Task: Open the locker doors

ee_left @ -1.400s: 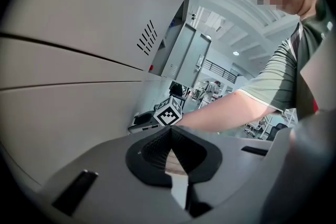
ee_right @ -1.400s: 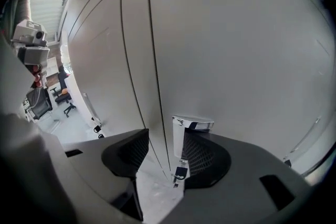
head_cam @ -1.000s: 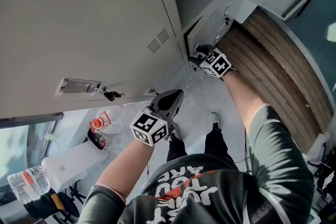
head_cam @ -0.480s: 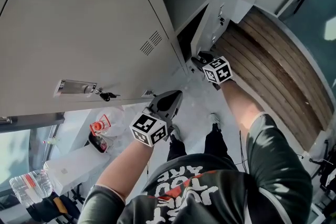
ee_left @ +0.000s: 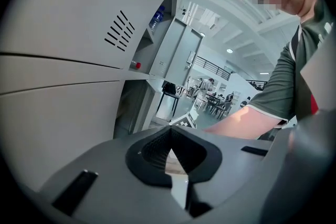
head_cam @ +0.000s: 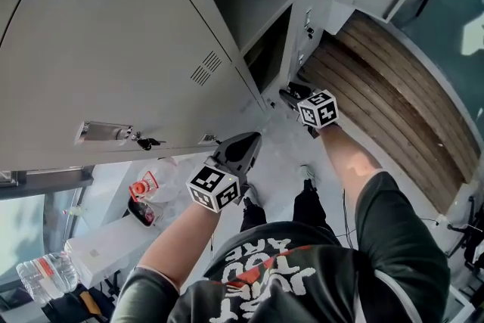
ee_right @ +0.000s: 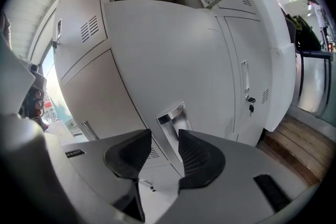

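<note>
The right tool (head_cam: 291,96) has been drawn back from the half-open door (head_cam: 301,26), its jaws just narrowed yet apart and empty, apparently so the door is left to swing free. The left tool (head_cam: 253,140), closed on nothing, is held idle near that door.

under you lies a pale, glossy floor (head_cam: 276,155) that meets a curved strip of wooden planks (head_cam: 393,87). across that floor from the planks sits a white table (head_cam: 106,238). beyond the planks, daylight comes through glass (head_cam: 454,19). a round lamp (ee_left: 229,51) glows overhead.
</note>
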A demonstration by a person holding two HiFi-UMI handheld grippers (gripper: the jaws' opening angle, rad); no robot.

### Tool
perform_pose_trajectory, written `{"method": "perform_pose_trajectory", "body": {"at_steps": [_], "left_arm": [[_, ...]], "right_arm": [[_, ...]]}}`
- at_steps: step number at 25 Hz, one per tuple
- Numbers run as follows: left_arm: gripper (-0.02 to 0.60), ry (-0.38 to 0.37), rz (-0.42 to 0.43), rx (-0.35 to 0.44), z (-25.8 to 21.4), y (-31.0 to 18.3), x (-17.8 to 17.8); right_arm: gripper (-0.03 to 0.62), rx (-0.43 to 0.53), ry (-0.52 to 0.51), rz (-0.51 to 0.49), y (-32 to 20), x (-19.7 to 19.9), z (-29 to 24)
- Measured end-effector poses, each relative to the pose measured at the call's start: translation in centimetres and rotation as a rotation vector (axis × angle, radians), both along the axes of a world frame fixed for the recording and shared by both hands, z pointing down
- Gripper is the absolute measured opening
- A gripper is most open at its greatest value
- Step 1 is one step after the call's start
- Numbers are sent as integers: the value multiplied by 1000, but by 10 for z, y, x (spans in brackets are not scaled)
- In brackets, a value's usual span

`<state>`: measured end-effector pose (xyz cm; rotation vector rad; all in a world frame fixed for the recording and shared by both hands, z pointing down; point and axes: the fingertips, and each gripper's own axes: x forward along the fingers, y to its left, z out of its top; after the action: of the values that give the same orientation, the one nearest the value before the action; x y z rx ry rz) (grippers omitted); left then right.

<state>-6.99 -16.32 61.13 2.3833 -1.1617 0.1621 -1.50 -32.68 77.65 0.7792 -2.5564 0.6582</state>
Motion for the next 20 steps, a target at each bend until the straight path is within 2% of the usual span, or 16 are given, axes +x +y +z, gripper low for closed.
{"method": "perform_pose_trajectory", "body": {"at_steps": [20], "left_arm": [[2, 10, 55, -18, 0, -12, 45]], "right_arm": [[172, -11, 9, 199, 1, 100, -2]]}}
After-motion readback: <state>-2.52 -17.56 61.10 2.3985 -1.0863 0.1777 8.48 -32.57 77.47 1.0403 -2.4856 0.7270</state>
